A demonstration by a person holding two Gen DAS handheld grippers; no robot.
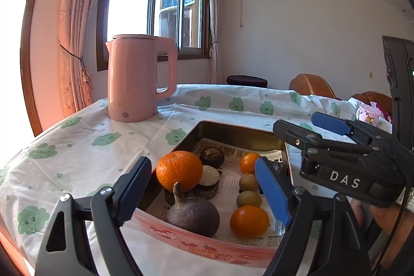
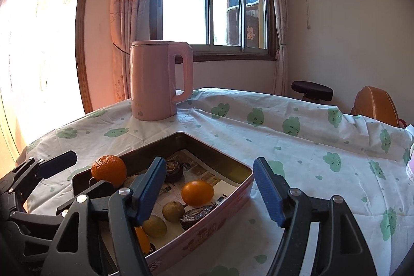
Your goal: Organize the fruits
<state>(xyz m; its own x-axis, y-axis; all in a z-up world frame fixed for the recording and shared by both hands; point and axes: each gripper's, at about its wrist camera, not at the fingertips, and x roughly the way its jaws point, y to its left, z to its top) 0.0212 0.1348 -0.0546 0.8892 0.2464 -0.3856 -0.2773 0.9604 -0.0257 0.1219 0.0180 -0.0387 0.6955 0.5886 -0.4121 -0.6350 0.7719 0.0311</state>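
On the table with its white, green-patterned cloth, a shallow rectangular pink-sided tin lined with newspaper holds the fruit: a large round orange at ten o'clock, two smaller smooth oranges, two greenish-brown round fruits, a dark purple bulb-shaped one, perhaps a beet. The left hand-held gripper gapes over the tin, empty. The right hand-held gripper also stands open, straddling the tin's rim. A pink kettle stands at twelve.
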